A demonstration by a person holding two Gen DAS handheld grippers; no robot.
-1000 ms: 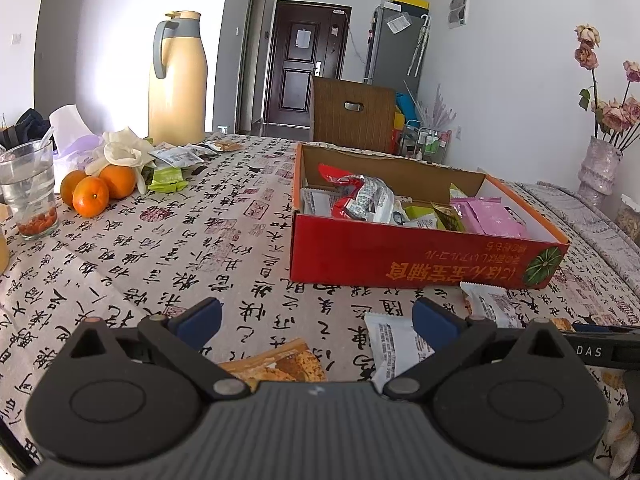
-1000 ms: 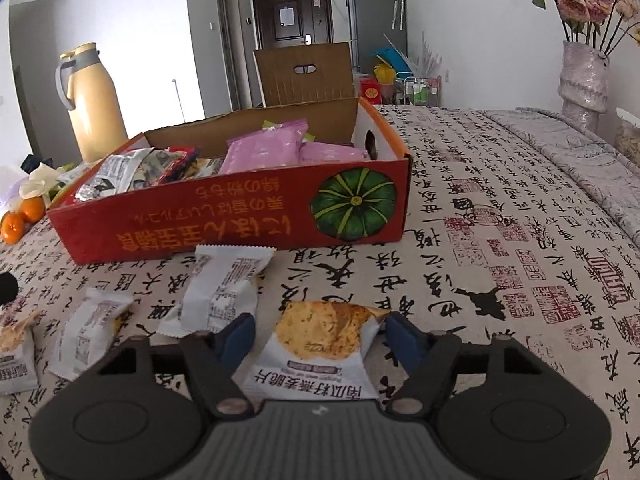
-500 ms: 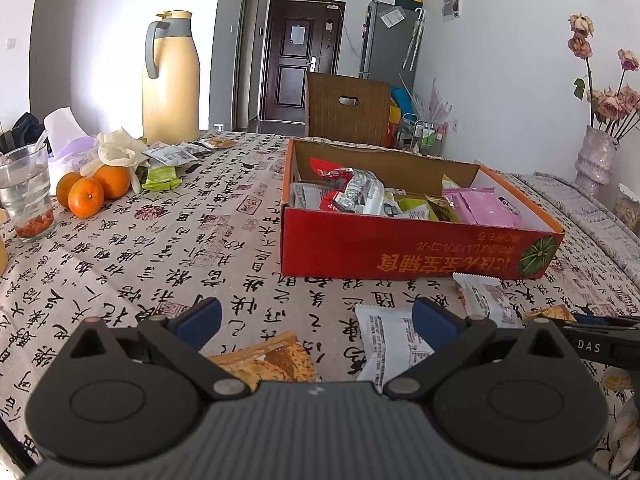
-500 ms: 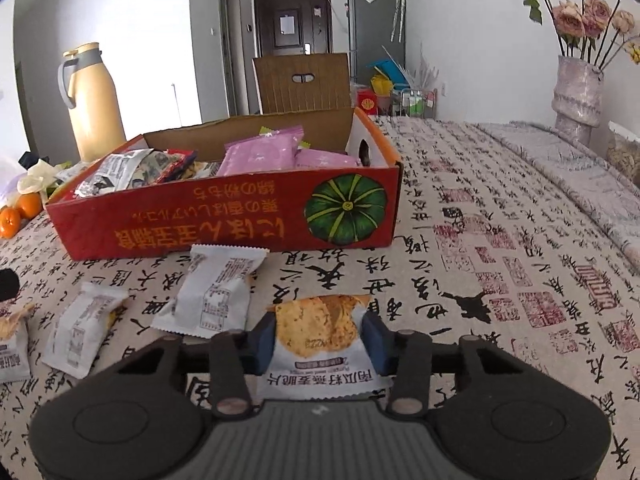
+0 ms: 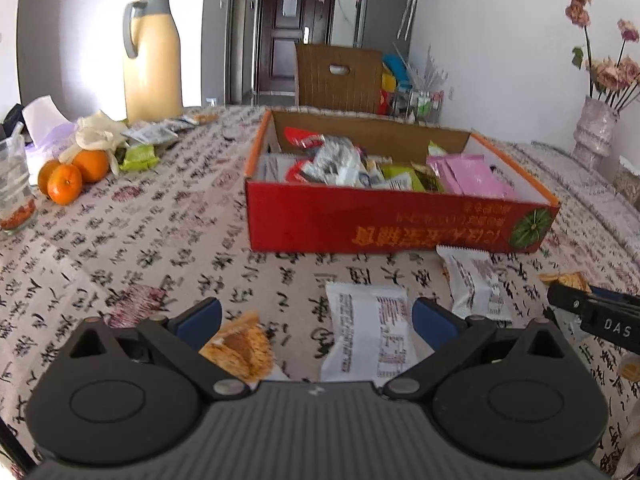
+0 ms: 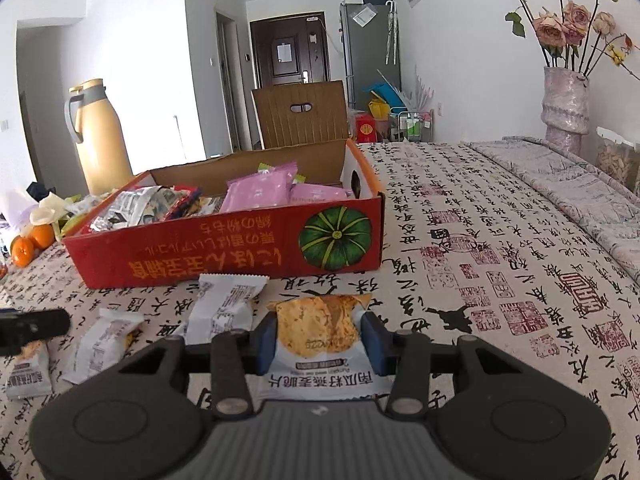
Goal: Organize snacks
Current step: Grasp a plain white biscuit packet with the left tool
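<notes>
Right gripper [image 6: 319, 342]: closed on the pumpkin-seed crisp packet [image 6: 320, 334], both blue pads pressed against its sides.
Held packet, lie: long axis along the gripper's pointing line, printed white end toward the camera, crimped orange end toward the box.
Key relation: red cardboard box [image 6: 224, 256] straight ahead and slightly left of the held packet, its near wall between packet and the snacks already inside; likely up and over that wall next.
Left gripper [image 5: 316, 320]: open, pads wide apart, nothing pinched.
Left gripper, candidates: white snack packet [image 5: 370, 330] between the pads toward the right one, long axis roughly along the pointing line; orange crisp packet [image 5: 240, 350] beside the left pad, lying askew.
Nearer hand: right for the box's pumpkin-printed corner, left for the two packets under it.
Other loose packet: white one [image 5: 474, 282] lying just short of the box wall.
Surface: counter under a calligraphy-print cloth [image 6: 500, 280], flat, soft-looking.
Room: cream thermos jug [image 5: 150, 54], oranges [image 5: 72, 174], vase of dried roses [image 6: 566, 96], dark door behind.
</notes>
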